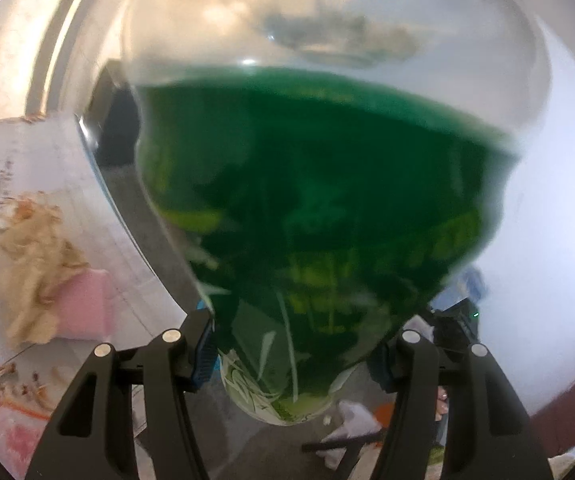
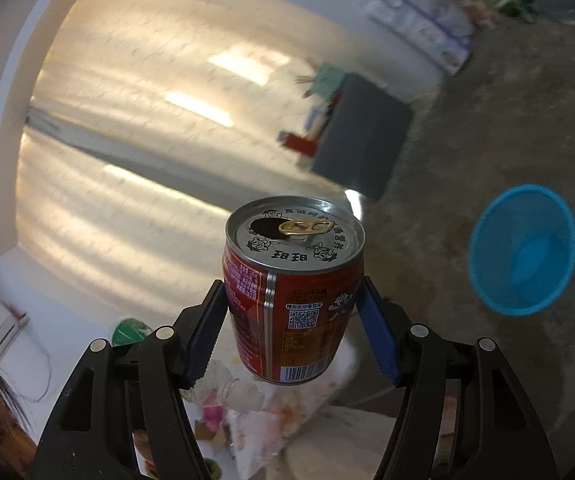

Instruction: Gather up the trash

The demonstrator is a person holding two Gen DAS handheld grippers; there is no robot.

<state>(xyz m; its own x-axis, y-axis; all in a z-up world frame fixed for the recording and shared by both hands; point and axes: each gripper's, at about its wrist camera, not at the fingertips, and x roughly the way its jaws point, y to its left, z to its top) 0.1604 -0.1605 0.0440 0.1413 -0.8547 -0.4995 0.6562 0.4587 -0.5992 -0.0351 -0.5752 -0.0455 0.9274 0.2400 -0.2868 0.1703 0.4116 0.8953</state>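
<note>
Bare concrete floor (image 2: 507,128) | right gripper (image 2: 291,320) clamps red can (image 2: 293,300) between pads | left gripper (image 1: 299,340) grips green bottle (image 1: 319,208) | carry level to blue bin (image 2: 523,250)

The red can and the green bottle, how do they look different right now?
The red can is sharp and opaque with an open pull-tab top; the green bottle is blurred and see-through. The can fills little of its view; the bottle fills most of its own. Both sit gripped between jaws.

One red can (image 2: 293,304), one green bottle (image 1: 319,208), one blue basin (image 2: 525,250), one grey box (image 2: 361,140).
</note>
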